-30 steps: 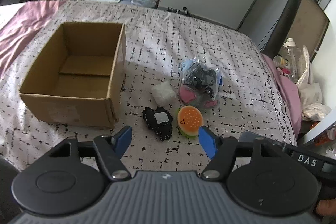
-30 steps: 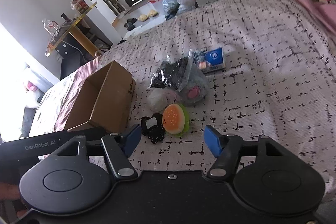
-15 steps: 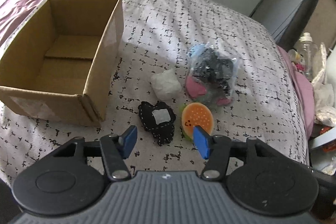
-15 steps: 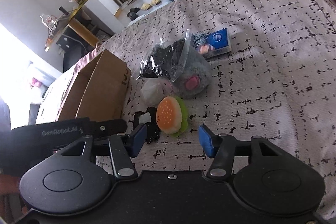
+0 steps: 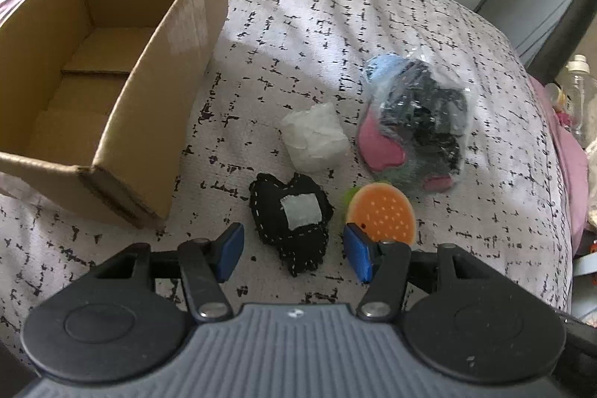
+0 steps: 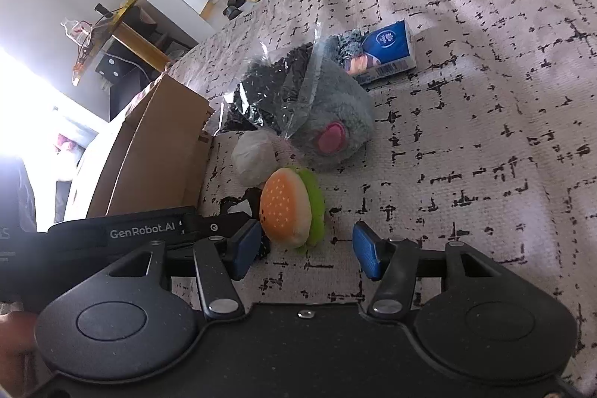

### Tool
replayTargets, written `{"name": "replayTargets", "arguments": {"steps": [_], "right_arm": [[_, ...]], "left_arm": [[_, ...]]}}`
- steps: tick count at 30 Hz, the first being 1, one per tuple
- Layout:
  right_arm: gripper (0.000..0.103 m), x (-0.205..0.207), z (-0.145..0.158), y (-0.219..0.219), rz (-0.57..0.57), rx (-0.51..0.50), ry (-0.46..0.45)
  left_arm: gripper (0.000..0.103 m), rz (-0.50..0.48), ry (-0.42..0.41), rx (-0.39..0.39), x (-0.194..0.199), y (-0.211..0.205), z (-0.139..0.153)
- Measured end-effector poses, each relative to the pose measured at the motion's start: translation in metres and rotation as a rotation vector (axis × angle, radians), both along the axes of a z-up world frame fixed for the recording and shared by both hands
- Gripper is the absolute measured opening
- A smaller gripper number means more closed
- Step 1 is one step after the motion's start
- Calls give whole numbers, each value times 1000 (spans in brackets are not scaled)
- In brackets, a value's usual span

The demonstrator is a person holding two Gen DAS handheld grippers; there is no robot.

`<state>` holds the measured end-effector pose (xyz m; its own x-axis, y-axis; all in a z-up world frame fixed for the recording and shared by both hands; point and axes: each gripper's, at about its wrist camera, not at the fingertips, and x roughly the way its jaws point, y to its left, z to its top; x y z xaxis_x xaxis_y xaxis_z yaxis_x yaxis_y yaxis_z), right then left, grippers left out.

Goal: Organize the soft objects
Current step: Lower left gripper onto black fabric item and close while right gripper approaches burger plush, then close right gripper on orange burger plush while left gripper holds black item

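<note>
left gripper: jaws spread wide, holding nothing; it has moved in over the last second and now frames the black pouch lying on the bed.
right gripper: jaws apart, empty; it too has closed in, and the burger toy sits between its fingertips, nearer the left one.
other soft things: white wad and bagged plush lie just beyond.
box: open cardboard, empty, to the left.
meaning: both tools look set to grasp; nothing is boxed yet.

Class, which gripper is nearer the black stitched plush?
Left. The left gripper straddles the black stitched plush; the right gripper frames the burger plush beside it.
</note>
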<state>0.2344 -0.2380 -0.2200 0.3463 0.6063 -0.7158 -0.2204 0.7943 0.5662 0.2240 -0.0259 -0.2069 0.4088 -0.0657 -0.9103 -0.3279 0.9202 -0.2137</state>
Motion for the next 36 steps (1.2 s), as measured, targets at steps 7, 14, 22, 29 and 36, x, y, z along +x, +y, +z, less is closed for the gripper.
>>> {"name": "replayTargets", "arguments": {"steps": [7,14,22,29,36], "right_arm": [[46,8,-11,5,19,6,31],[43,13,-15,10,27,6,31],[22,12,-17,12,36,1,24],[21,1,-3,13,12,-50,-11],[19,-17,18,8,-42,-91,-52]], "left_arm": [[58,19,19,1,10,3,-10],[41,18,14,-7,15,2,-12],[28,-5,-16,-15,10,-3,-9],[28,-29,-73,-8,0,-3,14],[28,-27,-139,-20,-17,4,35]]}}
